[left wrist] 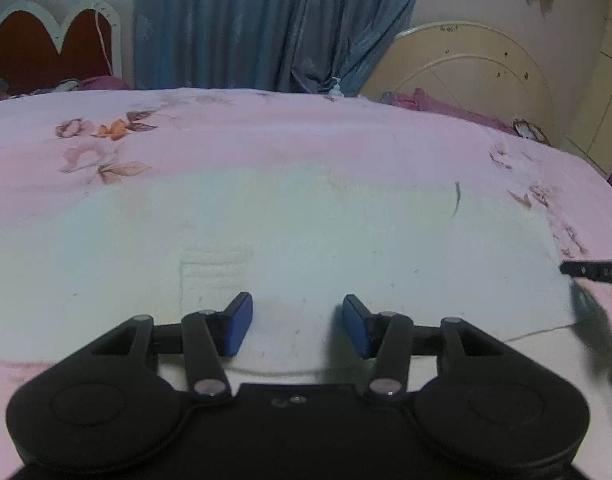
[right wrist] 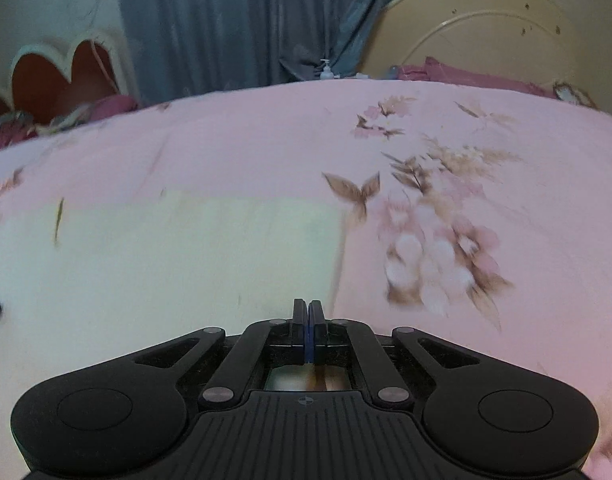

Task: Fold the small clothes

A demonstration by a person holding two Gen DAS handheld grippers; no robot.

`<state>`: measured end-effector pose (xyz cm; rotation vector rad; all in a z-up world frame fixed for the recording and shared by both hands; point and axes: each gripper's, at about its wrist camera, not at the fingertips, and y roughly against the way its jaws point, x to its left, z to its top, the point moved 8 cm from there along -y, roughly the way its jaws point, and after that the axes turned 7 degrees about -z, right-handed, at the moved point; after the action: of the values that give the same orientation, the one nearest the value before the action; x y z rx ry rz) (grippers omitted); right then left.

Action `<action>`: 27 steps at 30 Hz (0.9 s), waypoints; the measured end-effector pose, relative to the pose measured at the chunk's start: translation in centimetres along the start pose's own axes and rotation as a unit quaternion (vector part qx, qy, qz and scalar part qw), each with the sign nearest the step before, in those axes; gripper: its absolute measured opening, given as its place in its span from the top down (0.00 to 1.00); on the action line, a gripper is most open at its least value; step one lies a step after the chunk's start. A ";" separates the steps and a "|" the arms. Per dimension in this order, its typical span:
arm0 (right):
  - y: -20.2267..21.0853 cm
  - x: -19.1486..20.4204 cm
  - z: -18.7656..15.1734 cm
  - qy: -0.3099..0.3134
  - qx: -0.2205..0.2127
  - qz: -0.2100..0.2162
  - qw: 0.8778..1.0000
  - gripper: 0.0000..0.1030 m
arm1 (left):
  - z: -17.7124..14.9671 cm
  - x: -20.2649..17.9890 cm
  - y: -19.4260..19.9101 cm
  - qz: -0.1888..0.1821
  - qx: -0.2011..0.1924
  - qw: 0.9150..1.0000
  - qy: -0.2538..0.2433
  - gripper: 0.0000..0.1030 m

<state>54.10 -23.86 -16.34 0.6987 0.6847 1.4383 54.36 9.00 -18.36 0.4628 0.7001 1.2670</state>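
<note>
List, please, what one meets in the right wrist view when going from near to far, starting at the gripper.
Right gripper, shut → pale cloth lying flat → pink floral bedsheet → small pump bottle at the far edge of the bed → blue curtain.

Pale cloth spread flat on the bed

The small white garment [left wrist: 306,240] lies open and mostly smooth on the pink floral bedsheet [left wrist: 266,132], a faint stitched rectangular patch (perhaps a pocket) near its middle; from the right wrist view its straight right edge [right wrist: 340,248] runs toward the camera.
</note>
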 end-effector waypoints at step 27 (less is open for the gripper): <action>7.2 7.4 -2.0 -0.012 -0.063 0.051 0.997 0.29 | -4.1 15.8 11.9 0.087 -0.103 0.968 0.214 0.37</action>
<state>48.13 -16.35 -12.00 0.6585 0.5408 1.5507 45.37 26.97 -16.73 0.0768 0.8901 1.6095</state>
